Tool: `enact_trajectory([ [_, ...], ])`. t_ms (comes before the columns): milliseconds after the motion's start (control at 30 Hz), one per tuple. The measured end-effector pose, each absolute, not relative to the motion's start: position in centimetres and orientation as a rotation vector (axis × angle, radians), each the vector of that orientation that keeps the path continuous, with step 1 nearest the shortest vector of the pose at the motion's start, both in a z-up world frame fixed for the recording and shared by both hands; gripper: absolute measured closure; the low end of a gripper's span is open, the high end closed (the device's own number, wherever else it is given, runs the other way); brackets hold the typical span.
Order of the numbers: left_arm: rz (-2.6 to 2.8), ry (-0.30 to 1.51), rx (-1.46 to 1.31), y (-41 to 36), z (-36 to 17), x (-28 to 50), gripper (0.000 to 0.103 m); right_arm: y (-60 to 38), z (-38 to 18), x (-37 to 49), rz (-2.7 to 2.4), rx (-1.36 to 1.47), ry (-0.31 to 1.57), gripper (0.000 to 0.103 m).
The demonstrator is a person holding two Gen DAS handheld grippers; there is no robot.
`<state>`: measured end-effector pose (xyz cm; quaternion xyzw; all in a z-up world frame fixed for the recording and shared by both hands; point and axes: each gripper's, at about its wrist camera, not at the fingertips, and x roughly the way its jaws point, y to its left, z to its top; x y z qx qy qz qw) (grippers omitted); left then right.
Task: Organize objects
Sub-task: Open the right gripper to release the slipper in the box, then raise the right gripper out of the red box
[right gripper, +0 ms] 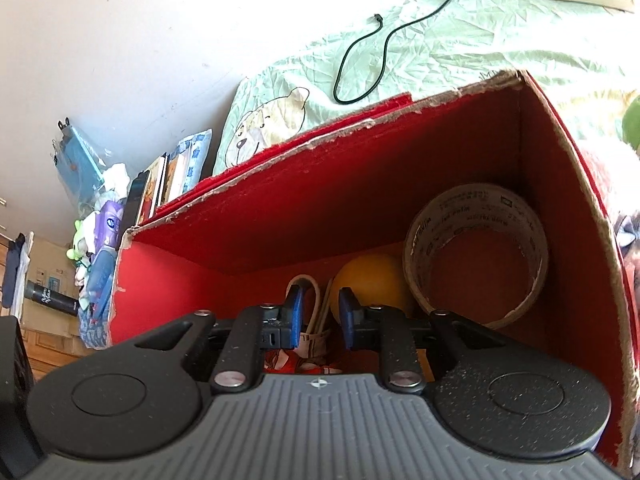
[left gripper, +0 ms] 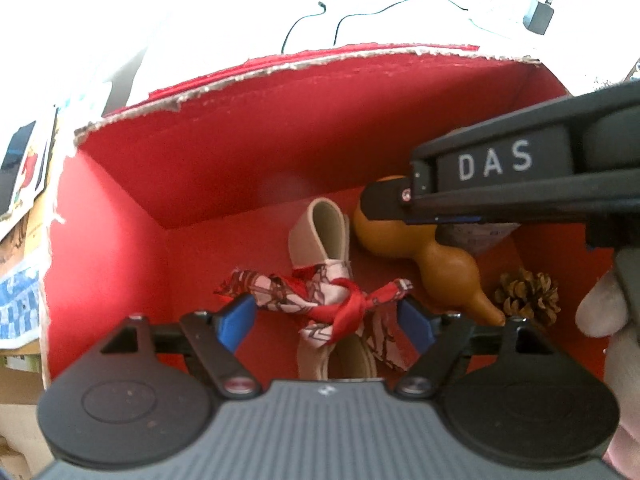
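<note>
Left wrist view looks down into the red cardboard box [left gripper: 224,160], its torn rim on the far side and its floor holding everything I am sorting. Largest inside is the beige strap tied with a red patterned scarf [left gripper: 332,300], lying on the floor directly between the spread blue pads of my left gripper [left gripper: 328,322]; the jaws stand wide apart and the scarf's ends reach toward each pad, though I cannot tell whether they touch. Right of the strap lies the tan gourd [left gripper: 436,256], its narrow end pointing near, and right of that, just beside it, a small pine cone [left gripper: 528,296]. My right gripper's black body crosses the right side above the gourd. From the right wrist view, my right gripper [right gripper: 322,316] hangs inside the box with a narrow gap between its pads and nothing clamped. A tape roll [right gripper: 476,252] leans in the far right corner, beside the gourd.
</note>
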<state>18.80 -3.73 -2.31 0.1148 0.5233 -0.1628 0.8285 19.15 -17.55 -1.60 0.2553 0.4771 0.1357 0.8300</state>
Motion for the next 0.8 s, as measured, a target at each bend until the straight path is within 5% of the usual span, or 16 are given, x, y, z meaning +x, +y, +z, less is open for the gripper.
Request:
enact_trajectory([
  [800,-0.305,0.956,0.292,-4.3,-0.1,16.2,0.014,-18.9,-1.9,18.6,0.395,0.671,0.944,0.078],
])
